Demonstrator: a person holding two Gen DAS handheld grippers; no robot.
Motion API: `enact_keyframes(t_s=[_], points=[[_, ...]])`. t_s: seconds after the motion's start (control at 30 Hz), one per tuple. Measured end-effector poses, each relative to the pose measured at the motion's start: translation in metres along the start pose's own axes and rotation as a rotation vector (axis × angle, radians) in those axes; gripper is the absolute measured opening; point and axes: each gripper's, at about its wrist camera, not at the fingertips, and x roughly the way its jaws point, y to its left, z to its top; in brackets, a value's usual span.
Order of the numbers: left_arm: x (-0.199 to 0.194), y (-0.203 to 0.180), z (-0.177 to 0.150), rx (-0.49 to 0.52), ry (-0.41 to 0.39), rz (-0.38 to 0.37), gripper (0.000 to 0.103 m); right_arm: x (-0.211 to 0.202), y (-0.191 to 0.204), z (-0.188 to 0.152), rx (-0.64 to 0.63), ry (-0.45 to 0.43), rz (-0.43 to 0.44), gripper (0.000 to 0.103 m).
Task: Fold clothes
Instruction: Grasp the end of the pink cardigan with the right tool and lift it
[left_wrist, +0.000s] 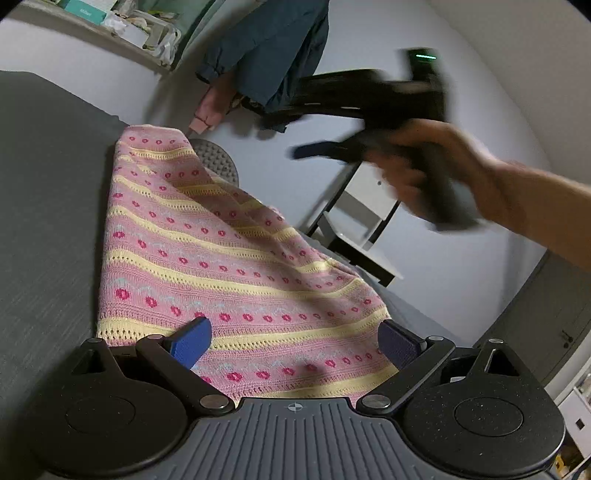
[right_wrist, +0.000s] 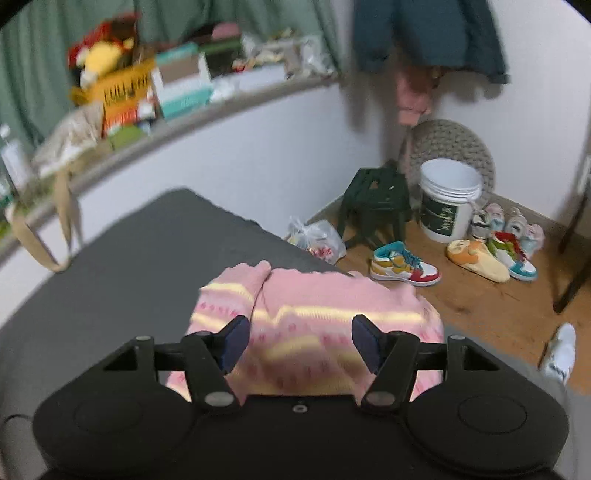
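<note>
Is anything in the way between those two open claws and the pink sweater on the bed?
Nothing visible. The pink sweater lies uncovered on the grey bed, straight ahead of both open grippers, left and right.

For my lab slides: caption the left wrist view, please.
Open left gripper hovers over a pink striped knit sweater on a grey bed; right gripper held aloft.

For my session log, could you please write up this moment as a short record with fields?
garment: pink knit sweater with yellow stripes, partly folded
surface: grey bed
left hand-held gripper: open, over the sweater's near edge, holding nothing
right hand-held gripper: open, above the sweater, holding nothing
right hand: raised off the bed, blurred
floor: sneakers, white bucket, green stool
</note>
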Motion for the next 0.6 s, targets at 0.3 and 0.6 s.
enact_keyframes(t_s=[0.3, 0.6], points=[[-0.006, 0.004, -0.004, -0.039, -0.041, -0.021, 0.097, 0.094, 0.027, 0.018, -0.133, 0.111, -0.045, 0.051], [-0.005, 0.005, -0.004, -0.046, -0.046, -0.021, 0.097, 0.098, 0.031, 0.011, -0.152, 0.102, -0.056, 0.006]])
